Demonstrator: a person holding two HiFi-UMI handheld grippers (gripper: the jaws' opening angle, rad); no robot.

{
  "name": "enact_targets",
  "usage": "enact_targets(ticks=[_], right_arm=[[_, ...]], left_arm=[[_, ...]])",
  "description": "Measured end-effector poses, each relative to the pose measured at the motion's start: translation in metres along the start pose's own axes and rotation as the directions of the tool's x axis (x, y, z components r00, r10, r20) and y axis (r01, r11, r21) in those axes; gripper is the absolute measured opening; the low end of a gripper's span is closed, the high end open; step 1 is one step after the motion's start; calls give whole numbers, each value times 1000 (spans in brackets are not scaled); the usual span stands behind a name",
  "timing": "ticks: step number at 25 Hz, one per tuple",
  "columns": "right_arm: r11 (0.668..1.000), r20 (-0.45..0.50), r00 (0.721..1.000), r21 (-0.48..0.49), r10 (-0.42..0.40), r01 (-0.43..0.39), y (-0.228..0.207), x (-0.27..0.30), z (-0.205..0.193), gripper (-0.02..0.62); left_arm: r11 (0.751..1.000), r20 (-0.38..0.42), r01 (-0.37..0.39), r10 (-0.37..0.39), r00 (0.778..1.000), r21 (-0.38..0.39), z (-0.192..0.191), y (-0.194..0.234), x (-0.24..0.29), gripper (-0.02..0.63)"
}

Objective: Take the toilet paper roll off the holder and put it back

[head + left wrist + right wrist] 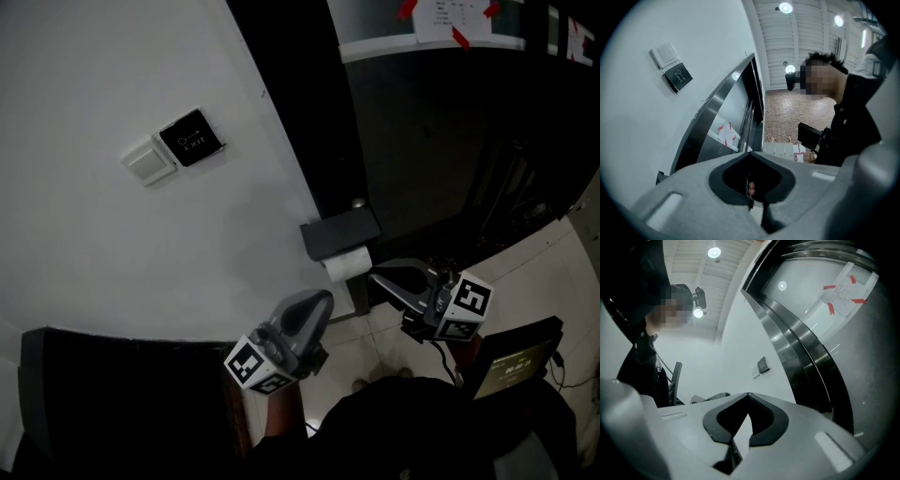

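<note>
Head view: a white toilet paper roll hangs just under the black cover of its holder, mounted low where the white wall meets a dark door. The right gripper points its tips at the roll from just beside it; whether they touch it cannot be told. The left gripper is held a little lower and to the left, near the roll but apart from it. Right gripper view shows that gripper's jaws clenched tip to tip with nothing between them, only pale wall visible through the hollow of the pads. Left gripper view shows the left gripper's jaws likewise closed at the tips and gripping nothing. Higher on the wall are a white light switch and, touching it, a black exit button panel. A paper notice is fixed with red tape at the top of the door.
</note>
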State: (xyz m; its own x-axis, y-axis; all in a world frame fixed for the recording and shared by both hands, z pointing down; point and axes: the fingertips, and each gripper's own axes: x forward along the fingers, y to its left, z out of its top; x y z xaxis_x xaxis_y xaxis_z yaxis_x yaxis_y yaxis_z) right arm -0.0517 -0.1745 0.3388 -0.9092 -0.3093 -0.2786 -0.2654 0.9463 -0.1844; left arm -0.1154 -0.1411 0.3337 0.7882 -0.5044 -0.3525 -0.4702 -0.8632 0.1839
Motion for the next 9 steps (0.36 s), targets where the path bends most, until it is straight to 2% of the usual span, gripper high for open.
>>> enact_targets(ticks=[9], right_arm=[[1000, 8, 1000, -8, -6, 6, -2, -1, 1, 0]], left_arm=[[1000, -5, 19, -19, 1000, 7, -1, 1, 4, 0]])
